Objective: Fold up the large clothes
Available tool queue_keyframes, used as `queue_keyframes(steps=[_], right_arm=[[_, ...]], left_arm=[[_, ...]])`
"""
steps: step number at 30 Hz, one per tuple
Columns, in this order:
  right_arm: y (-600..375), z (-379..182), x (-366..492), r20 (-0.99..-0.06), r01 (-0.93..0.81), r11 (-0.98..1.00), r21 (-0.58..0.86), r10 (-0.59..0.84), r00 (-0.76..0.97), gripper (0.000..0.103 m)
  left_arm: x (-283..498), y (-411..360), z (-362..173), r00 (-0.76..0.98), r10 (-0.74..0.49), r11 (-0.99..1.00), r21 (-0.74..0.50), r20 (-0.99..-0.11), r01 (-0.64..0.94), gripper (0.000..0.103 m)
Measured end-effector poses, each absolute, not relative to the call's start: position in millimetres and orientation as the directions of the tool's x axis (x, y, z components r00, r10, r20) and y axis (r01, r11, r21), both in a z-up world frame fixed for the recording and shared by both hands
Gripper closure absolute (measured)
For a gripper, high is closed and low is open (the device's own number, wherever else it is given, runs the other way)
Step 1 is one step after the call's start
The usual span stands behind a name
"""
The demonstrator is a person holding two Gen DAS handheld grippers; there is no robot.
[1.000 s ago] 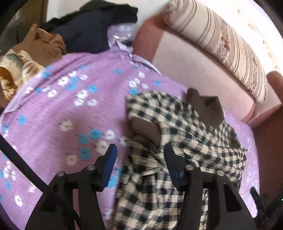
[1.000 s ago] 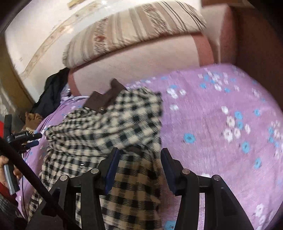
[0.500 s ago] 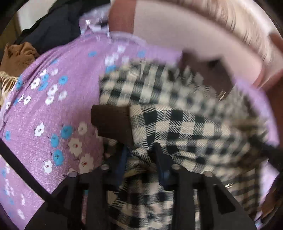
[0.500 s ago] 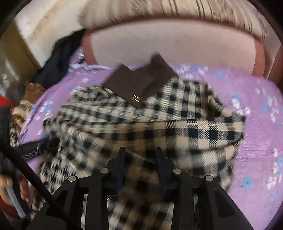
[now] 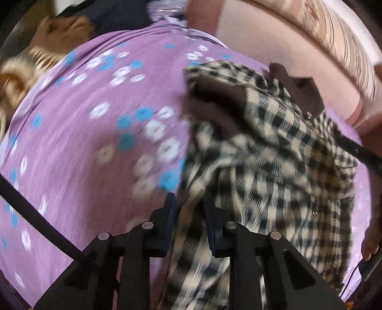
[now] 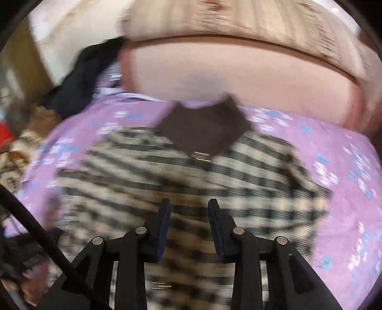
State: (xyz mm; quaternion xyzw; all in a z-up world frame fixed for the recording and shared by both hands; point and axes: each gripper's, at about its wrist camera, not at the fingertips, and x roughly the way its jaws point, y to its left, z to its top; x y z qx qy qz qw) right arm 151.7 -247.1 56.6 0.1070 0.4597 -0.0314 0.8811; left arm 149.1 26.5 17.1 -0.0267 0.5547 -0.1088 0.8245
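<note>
My left claw is clenched on a fold of the checked jacket, its two pads drawn close with the cloth bunched between them at the garment's left edge. My right claw sits over the jacket's lower middle; its pads stand a little apart with checked cloth showing between and beneath them, and through the motion blur I cannot tell whether they grip it. The jacket lies rumpled on the purple flowered bedspread, toward the headboard end, with its brown collar pointing at the pink padded headboard and lying just short of it. A brown-lined flap is turned over near the jacket's upper left edge. To my left the bedspread is bare cloth from the jacket's edge out to the far side of the bed, where a dark garment and tan and striped clothes are heaped at the corner. To my right, bare bedspread runs from the jacket's right edge to the side of the bed. A striped bolster rests along the top of the headboard.
</note>
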Motion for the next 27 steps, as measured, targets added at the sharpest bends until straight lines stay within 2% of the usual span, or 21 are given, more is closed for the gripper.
queue_keyframes(steps=[4,11,12,13,14,17,20,23,27], right_arm=[[-201,63,188,-0.825,0.024,0.974,0.225,0.177,0.537,0.054],[-122,42,225,-0.864,-0.102,0.978,0.181,0.208,0.459,0.052],[-111,34,231,-0.881,-0.118,0.984,0.130,0.169,0.442,0.054],[-99,25,239,-0.902,-0.138,0.986,0.093,0.142,0.408,0.083],[-96,22,245,-0.912,-0.150,0.984,0.095,0.147,0.383,0.099],[-92,17,264,-0.913,-0.110,0.992,0.053,0.093,0.397,0.099],[-102,10,280,-0.916,-0.024,1.000,0.017,0.025,0.399,0.098],[-112,18,275,-0.906,-0.003,0.998,0.062,0.058,0.419,0.097],[-144,60,231,-0.832,0.046,0.974,0.220,0.162,0.530,0.093]], left_arm=[[135,45,22,0.396,-0.242,0.970,-0.205,-0.886,0.132,0.080],[147,71,26,0.438,-0.259,0.966,-0.232,-0.861,0.115,0.076],[151,74,25,0.440,-0.259,0.966,-0.238,-0.860,0.103,0.076],[153,77,25,0.441,-0.261,0.965,-0.244,-0.859,0.095,0.076],[155,79,26,0.441,-0.266,0.963,-0.253,-0.857,0.090,0.076],[158,83,29,0.450,-0.266,0.963,-0.252,-0.853,0.091,0.076],[160,81,29,0.476,-0.228,0.973,-0.210,-0.849,0.091,0.071],[162,80,27,0.478,-0.213,0.977,-0.194,-0.852,0.090,0.069],[161,81,27,0.472,-0.237,0.971,-0.221,-0.849,0.090,0.061]])
